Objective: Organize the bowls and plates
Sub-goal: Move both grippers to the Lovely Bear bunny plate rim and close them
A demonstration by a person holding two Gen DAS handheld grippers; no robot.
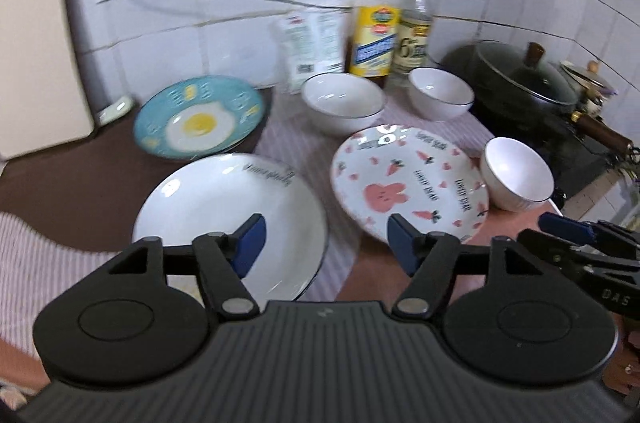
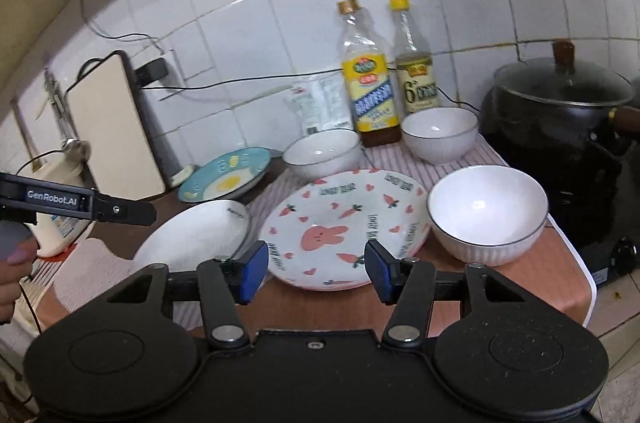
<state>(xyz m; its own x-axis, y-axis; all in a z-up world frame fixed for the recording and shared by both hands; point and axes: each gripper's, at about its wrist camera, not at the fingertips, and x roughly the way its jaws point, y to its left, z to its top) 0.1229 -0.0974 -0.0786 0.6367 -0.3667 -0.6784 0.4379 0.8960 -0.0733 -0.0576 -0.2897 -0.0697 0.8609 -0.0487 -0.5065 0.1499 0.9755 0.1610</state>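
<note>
Three plates lie on the counter: a white plate (image 1: 228,207) (image 2: 192,235) at the near left, a pink rabbit plate (image 1: 408,179) (image 2: 344,223) at the near right, and a blue fried-egg plate (image 1: 198,117) (image 2: 226,177) behind on the left. Three white bowls stand apart: one at the back middle (image 1: 344,103) (image 2: 322,153), one at the back right (image 1: 440,93) (image 2: 440,133), one at the near right (image 1: 516,173) (image 2: 486,213). My left gripper (image 1: 324,243) is open and empty above the white plate's near edge. My right gripper (image 2: 316,269) is open and empty just before the rabbit plate.
Two sauce bottles (image 2: 370,79) (image 1: 374,19) and a white packet (image 2: 316,105) stand against the tiled wall. A black lidded pot (image 2: 560,127) (image 1: 520,71) sits on a stove at the right. A cream board (image 2: 116,127) leans at the left. The counter's edge drops off at the right.
</note>
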